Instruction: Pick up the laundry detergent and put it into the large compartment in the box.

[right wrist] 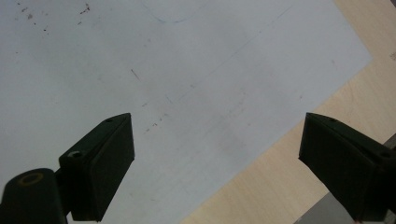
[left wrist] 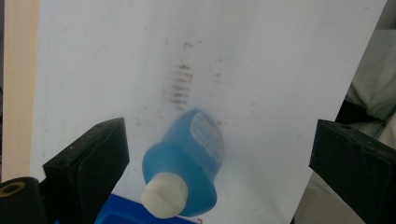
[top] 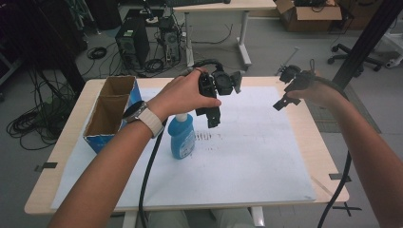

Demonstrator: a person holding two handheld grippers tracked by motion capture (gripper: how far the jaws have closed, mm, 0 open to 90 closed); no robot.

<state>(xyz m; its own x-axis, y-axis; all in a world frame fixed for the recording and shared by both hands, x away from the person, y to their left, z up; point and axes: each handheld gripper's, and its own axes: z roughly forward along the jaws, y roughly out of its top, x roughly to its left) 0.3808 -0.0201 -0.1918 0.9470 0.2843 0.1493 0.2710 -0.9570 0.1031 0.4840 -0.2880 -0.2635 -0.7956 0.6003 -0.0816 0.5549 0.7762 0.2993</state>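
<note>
- Forearms reach in from the near edge of the table (top: 57, 156), one on each side, each hand carrying a black two-jaw gripper.
- Left of the blue bottle (top: 182, 135) sits one open cardboard box (top: 111, 109) with blue outer sides, close to the bottle but not touching it.
- One blue bottle with a white cap stands upright on the white paper sheet (top: 247, 156), so its long axis runs vertically; a pale label faces up-table.
- Just above and slightly right of the bottle hangs the left gripper (top: 213, 116), pointing down. In the left gripper view its jaws stand wide apart and hold nothing, with the bottle (left wrist: 187, 161) below and between them, the white cap (left wrist: 163, 199) nearest the lens.
- My judgement: the bottle lies directly beneath the left gripper, so a straight descent would bring the jaws either side of the neck.
- Faint brown smudges (top: 204, 137) mark the paper just right of the bottle.
- Well to the right of the bottle, the right gripper (top: 284, 100) hovers over the sheet's far right part, jaws also wide apart and empty, far less close than the left.
- Count: one bottle, one box, one paper sheet, two grippers.
</note>
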